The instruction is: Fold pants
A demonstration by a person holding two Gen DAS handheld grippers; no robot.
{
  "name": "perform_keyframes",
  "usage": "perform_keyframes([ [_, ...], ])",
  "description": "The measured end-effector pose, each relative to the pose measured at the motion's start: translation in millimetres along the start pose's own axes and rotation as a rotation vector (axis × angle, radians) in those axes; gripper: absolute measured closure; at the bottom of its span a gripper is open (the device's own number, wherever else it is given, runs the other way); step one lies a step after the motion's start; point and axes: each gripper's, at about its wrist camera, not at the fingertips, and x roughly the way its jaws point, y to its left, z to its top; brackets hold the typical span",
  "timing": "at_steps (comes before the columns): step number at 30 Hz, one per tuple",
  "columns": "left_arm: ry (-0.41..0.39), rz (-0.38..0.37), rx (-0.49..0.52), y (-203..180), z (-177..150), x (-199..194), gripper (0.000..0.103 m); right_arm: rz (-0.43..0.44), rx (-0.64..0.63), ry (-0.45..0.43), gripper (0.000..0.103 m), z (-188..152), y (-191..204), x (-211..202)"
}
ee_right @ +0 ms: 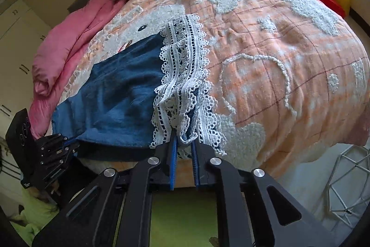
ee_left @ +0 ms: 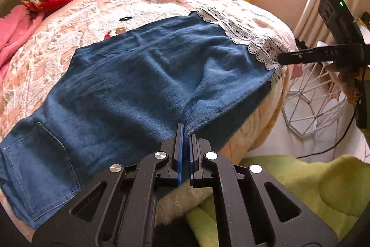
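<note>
Pants (ee_left: 138,75) pinched by both claws.

Your right gripper (ee_right: 184,142) pinches the white lace hem (ee_right: 182,85) of the blue pants (ee_right: 115,94), which lie on the peach bedspread (ee_right: 289,61). Your left gripper (ee_right: 69,145) holds the pants' near edge at far left, below a pink blanket (ee_right: 69,38).

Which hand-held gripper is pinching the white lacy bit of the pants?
The right hand-held gripper. It's shut on the lace hem, at the leg ends. The left hand-held gripper pinches plain blue cloth instead, with no lace.
</note>
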Motion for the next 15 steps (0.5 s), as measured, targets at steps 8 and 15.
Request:
perform_keyframes([
  [8, 0.106, 0.018, 0.024, -4, -9, 19, 0.103, -0.019, 0.004, 0.066, 0.088, -8, -10, 12],
  [15, 0.113, 0.002, 0.010, 1, -9, 22, 0.103, -0.004, 0.050, -0.021, 0.054, 0, -25, -10],
])
